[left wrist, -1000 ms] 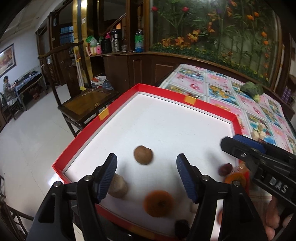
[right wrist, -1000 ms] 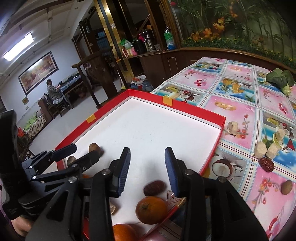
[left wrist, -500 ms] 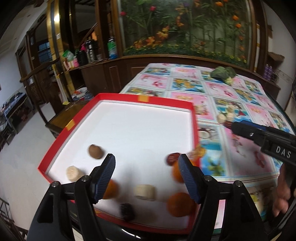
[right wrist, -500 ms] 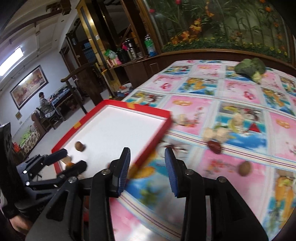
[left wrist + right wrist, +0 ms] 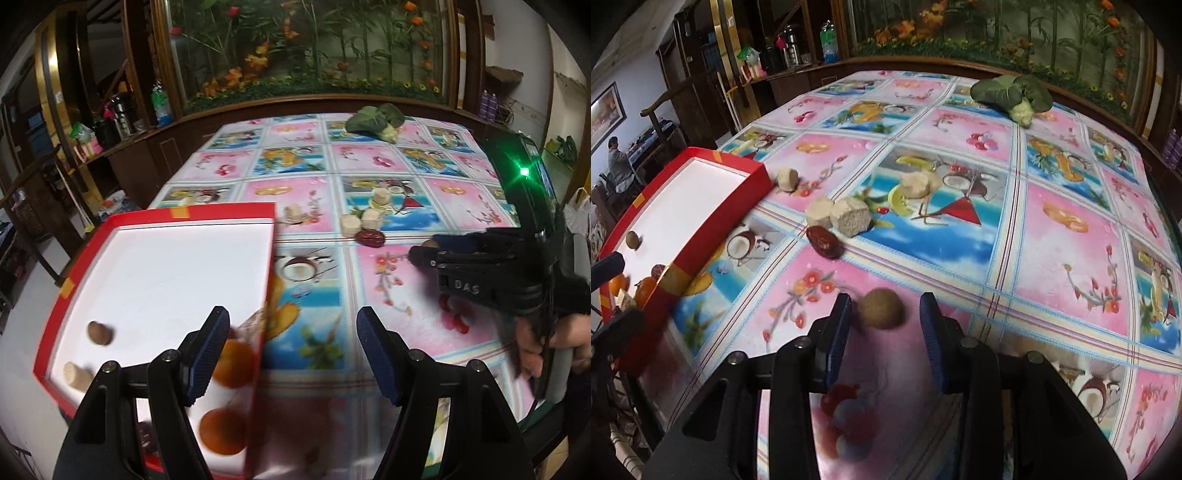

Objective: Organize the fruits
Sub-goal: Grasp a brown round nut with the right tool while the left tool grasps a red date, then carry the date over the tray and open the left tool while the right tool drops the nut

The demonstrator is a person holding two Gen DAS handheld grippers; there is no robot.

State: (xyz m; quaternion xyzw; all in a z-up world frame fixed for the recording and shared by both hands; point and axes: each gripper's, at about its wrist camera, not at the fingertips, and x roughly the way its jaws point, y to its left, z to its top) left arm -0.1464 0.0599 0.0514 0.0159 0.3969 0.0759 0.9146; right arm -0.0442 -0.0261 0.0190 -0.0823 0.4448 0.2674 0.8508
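My right gripper (image 5: 884,308) hovers low over the fruit-print tablecloth with a round brown fruit (image 5: 881,308) between its closing jaws; a gap still shows on the fruit's right side. A dark red date (image 5: 823,242) and several pale chunks (image 5: 849,216) lie beyond it. The red tray (image 5: 192,218) with a white floor holds two oranges (image 5: 232,363), a brown fruit (image 5: 99,332) and a pale chunk (image 5: 75,374). Above the tray's right rim, my left gripper (image 5: 291,332) stands open with nothing between its fingers. The right gripper (image 5: 428,248) also shows in the left wrist view, held by a hand.
A leafy green vegetable (image 5: 1012,94) lies at the table's far side. The table ends at a dark wooden cabinet (image 5: 147,162) with bottles on it. A wooden chair (image 5: 665,110) stands beyond the tray, and a person (image 5: 617,162) sits far off on the left.
Both grippers have swung right, away from the tray. The right one went from over the tray to the brown fruit on the tablecloth and its jaws narrowed. The left one now sits over the tray's right rim.
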